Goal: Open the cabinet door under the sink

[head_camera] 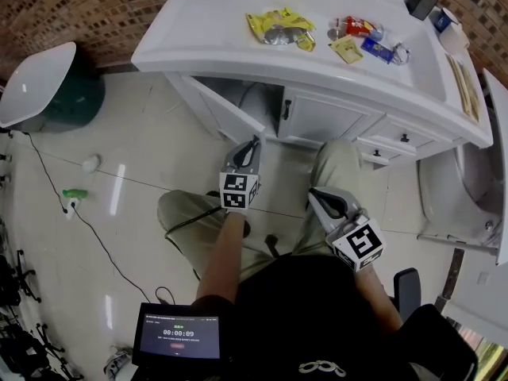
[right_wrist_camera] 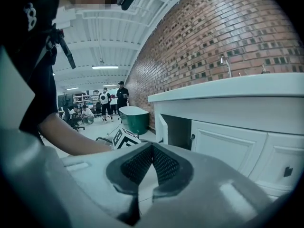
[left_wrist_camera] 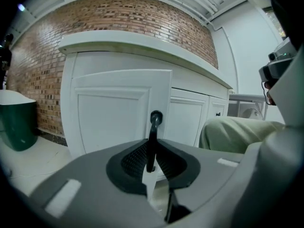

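The white vanity (head_camera: 238,50) has its left cabinet door (head_camera: 218,105) swung out, and the dark cupboard opening (head_camera: 254,98) shows behind it. My left gripper (head_camera: 254,141) is at that door's free edge. In the left gripper view it (left_wrist_camera: 152,146) is shut on the door's black handle (left_wrist_camera: 155,120), which stands upright between the pads against the white door (left_wrist_camera: 114,113). My right gripper (head_camera: 312,190) hangs lower right over the person's knee, away from the cabinet. Its pads (right_wrist_camera: 152,148) meet at the tips with nothing between them. The neighbouring door (right_wrist_camera: 228,148) is closed.
Snack packets (head_camera: 278,26) and small cans (head_camera: 361,28) lie on the countertop. A green bin with a white lid (head_camera: 48,86) stands left, a toilet (head_camera: 456,189) right. A cable (head_camera: 79,213) crosses the floor. A tablet (head_camera: 178,336) lies at the person's side. People (right_wrist_camera: 104,103) stand far behind.
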A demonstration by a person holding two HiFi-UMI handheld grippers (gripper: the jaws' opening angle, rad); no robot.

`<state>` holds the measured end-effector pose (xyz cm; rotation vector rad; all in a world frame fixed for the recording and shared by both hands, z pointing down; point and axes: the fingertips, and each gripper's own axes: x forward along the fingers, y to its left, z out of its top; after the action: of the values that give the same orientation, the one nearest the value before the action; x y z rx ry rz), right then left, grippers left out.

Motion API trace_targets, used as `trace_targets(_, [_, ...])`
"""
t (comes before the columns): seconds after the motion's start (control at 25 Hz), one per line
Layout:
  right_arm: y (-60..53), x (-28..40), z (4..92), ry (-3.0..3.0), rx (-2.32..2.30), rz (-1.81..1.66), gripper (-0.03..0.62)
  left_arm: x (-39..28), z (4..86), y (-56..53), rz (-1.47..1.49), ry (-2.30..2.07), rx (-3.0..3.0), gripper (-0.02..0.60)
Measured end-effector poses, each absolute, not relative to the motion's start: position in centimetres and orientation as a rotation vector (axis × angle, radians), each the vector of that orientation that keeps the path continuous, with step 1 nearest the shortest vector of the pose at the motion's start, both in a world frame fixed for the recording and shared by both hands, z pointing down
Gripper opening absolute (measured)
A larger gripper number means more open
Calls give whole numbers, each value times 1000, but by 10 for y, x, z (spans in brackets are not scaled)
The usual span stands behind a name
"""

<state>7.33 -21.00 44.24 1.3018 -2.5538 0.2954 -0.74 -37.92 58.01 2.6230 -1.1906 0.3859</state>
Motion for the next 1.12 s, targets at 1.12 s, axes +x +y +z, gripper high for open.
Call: trace_targets(1.12, [-204,-41,444,-2679,972,238,-9,-153,582,-341,325,-1472,2437,57])
